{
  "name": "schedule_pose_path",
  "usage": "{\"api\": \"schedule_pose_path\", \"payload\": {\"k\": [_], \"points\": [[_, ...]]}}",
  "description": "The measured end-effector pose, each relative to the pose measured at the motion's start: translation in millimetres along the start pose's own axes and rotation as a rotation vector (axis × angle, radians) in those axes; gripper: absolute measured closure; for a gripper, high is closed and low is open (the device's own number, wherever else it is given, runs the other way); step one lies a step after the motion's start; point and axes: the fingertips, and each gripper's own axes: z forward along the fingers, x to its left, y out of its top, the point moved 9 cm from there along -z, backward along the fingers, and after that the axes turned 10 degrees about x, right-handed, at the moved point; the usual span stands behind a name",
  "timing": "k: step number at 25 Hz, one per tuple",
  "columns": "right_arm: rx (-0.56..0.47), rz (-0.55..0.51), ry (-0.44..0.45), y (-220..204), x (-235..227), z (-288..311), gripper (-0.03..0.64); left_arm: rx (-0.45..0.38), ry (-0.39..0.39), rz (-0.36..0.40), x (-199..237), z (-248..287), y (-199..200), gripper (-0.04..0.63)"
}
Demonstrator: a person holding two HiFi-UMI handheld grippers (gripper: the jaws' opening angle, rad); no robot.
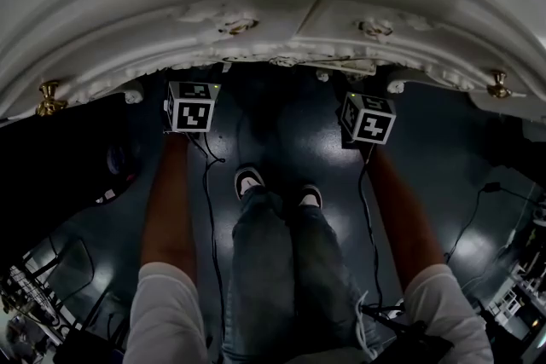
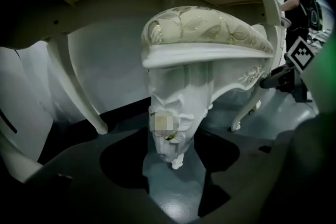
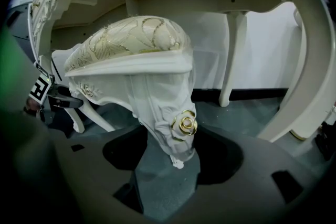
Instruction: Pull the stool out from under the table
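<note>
Barely started tbh. The stool (image 2: 205,34) sits tucked under the table (image 1: 273,4), so the whole pull is left to do. You've got both claws poked in under the table's edge. The left gripper (image 2: 173,186) has its jaws wide apart with a carved stool leg (image 2: 176,128) in the gap, not pinched. The right gripper (image 3: 165,186) is the same, spread around the gold-rose leg (image 3: 176,123). I'd say clamp first, then drag it out.

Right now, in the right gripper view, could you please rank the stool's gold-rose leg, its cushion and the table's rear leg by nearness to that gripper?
1. Gold-rose leg, between the open jaws.
2. Cushion, above it, leftward.
3. Table's rear leg, at the back right.
</note>
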Motion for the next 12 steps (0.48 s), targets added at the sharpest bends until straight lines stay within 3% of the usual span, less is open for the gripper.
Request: {"api": "schedule_pose_path", "payload": {"k": [5, 12], "points": [[-0.011, -0.011, -0.016, 1, -1, -1, 0.339, -0.026, -0.022, -0.022, -2, 2, 0, 0.339], [0.071, -0.031, -0.033, 0, -1, -4, 0.348, 0.050, -0.039, -0.026, -4, -1, -10, 0.344]]}}
